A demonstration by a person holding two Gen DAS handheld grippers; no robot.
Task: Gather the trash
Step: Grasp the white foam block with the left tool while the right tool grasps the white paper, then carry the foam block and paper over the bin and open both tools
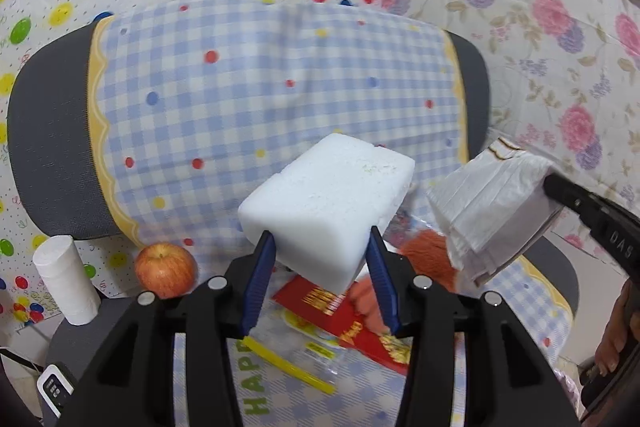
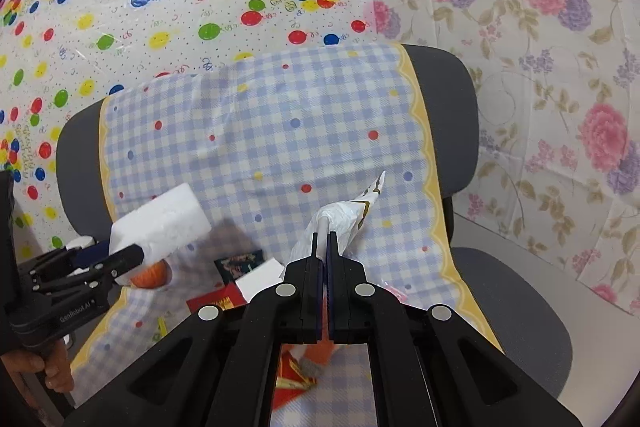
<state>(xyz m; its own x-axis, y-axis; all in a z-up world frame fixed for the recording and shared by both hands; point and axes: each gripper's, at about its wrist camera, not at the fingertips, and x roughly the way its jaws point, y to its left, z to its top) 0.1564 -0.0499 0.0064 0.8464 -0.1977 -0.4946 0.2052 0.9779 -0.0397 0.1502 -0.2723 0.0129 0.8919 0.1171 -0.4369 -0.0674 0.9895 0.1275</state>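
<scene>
A: Foam block (image 1: pixel 326 205) is being gripped across its short width in the left tongs (image 1: pixel 323 275), raised above the chair seat.

B: Folded plastic bag (image 2: pixel 340 223) is being pinched in the clenched right tongs (image 2: pixel 323 247), just right of the block.

A: Where does the foam block (image 1: pixel 328 205) sit?
B: Mid-frame in the left wrist view, between the fingers of the left gripper (image 1: pixel 322 263), in front of the chair back (image 1: pixel 48 147), over which a cloth (image 1: pixel 260 75) hangs.
A: And right of it?
B: The folded bag (image 1: pixel 488 203), held by the right gripper (image 2: pixel 323 247).
A: Lower left?
B: An apple (image 1: pixel 165 269), with a paper roll (image 1: pixel 66 279) left of it.
A: Under the block?
B: A packet (image 1: pixel 352 323) and a straw (image 1: pixel 288 365), both on the cloth-covered seat.
</scene>
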